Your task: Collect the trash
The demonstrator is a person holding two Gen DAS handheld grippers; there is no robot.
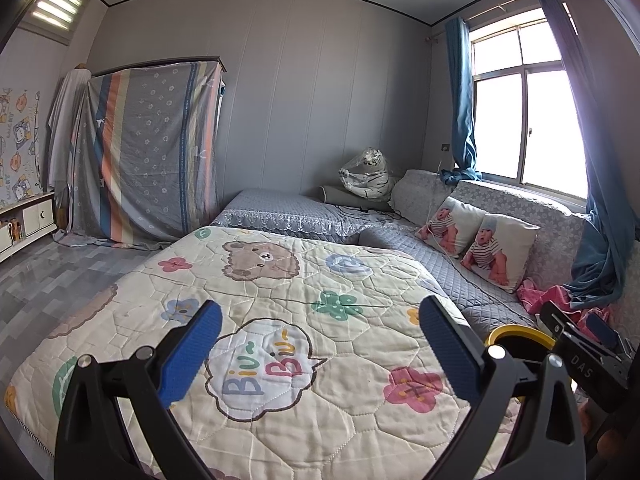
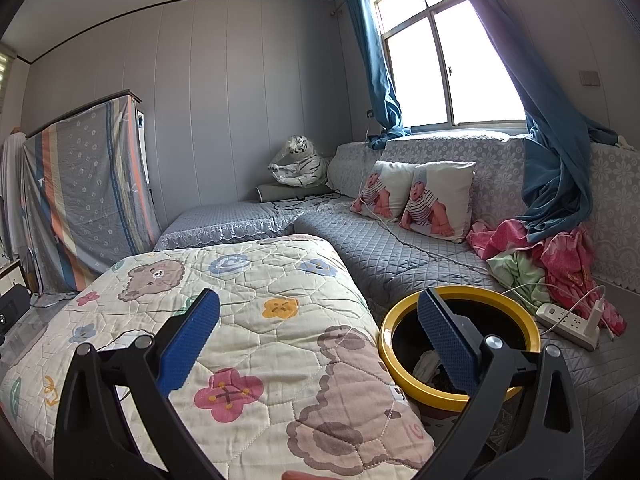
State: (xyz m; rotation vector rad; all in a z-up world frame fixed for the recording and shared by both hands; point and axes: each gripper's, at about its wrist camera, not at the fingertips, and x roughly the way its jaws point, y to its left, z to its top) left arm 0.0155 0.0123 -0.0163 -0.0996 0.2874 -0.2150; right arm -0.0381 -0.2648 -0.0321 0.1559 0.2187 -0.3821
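Observation:
A black bin with a yellow rim (image 2: pixel 404 312) stands on the quilted bed edge, right of the cartoon blanket (image 2: pixel 248 320). White crumpled trash (image 2: pixel 426 362) lies inside it. My right gripper (image 2: pixel 318 340) is open and empty, its right finger over the bin's opening. My left gripper (image 1: pixel 320 348) is open and empty above the cartoon blanket (image 1: pixel 280 300). The bin's rim (image 1: pixel 516 334) shows at the right in the left wrist view, with the other gripper's body (image 1: pixel 580 344) beside it.
A white power strip (image 2: pixel 568 322) with a charger and cables lies right of the bin. Pink and green clothes (image 2: pixel 552 256), two baby-print pillows (image 2: pixel 416 196), a grey sofa back, blue curtains, and a wrapped toy tiger (image 2: pixel 298 160) are behind. A cloth-covered wardrobe (image 1: pixel 152 152) stands left.

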